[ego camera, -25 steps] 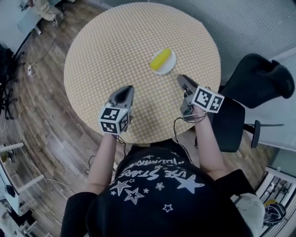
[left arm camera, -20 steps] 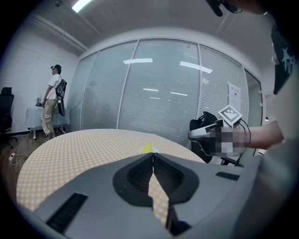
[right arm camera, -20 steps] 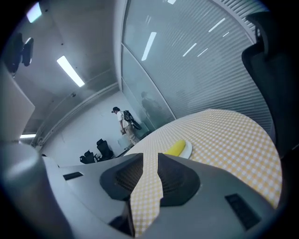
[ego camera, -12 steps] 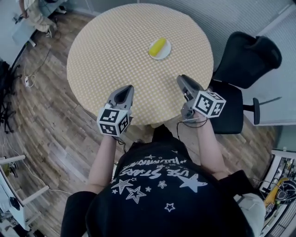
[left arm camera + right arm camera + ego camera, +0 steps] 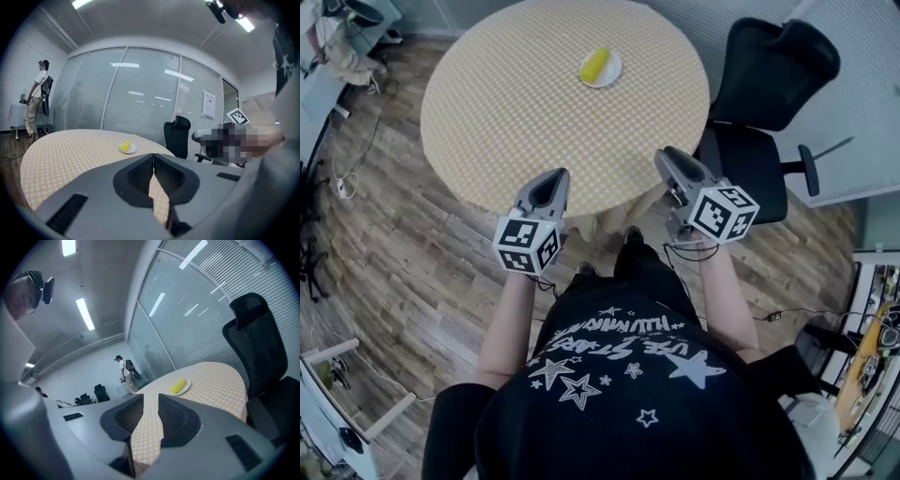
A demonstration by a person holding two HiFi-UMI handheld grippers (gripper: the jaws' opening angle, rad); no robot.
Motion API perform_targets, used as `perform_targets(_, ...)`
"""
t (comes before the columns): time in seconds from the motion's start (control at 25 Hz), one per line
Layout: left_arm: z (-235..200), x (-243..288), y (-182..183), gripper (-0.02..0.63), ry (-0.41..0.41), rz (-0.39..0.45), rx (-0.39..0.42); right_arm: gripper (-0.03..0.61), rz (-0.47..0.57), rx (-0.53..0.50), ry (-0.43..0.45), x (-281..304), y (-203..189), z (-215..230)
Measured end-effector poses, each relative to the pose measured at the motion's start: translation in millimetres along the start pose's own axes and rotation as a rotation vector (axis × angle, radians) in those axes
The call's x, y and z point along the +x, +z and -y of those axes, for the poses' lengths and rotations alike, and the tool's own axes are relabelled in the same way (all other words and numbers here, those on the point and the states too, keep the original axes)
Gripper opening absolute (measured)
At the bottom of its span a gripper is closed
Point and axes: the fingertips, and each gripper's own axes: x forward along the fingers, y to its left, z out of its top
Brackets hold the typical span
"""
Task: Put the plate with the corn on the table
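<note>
One corn (image 5: 594, 64) on plate (image 5: 612, 74), long axis diagonal, far end pointing right; left gripper (image 5: 554, 178) clenched empty, right gripper (image 5: 667, 157) slightly parted, empty.

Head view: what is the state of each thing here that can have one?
left gripper, shut, empty
right gripper, open, empty
plate, flat on the table, released
corn, lying on the plate
office chair, unoccupied

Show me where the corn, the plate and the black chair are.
corn (image 5: 594, 64), head view, middle of the cob.
plate (image 5: 615, 72), head view, bare white rim beside the corn.
black chair (image 5: 776, 58), head view, its backrest.
</note>
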Motion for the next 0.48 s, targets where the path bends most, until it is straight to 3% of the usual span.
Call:
perform_targets(0.24, 22.3, -4.8, -2.3, 0.009, -0.027, -0.001, 0.004, 0.101, -0.005, -0.036, -0.011, -24.5, -1.3, -0.3)
perform_targets(0.48, 45.5, 1.0, -4.4, 0.009, -0.002, -0.012, 0.009, 0.100, -0.008, -0.041, 0.049, -39.9, 5.4, 4.0)
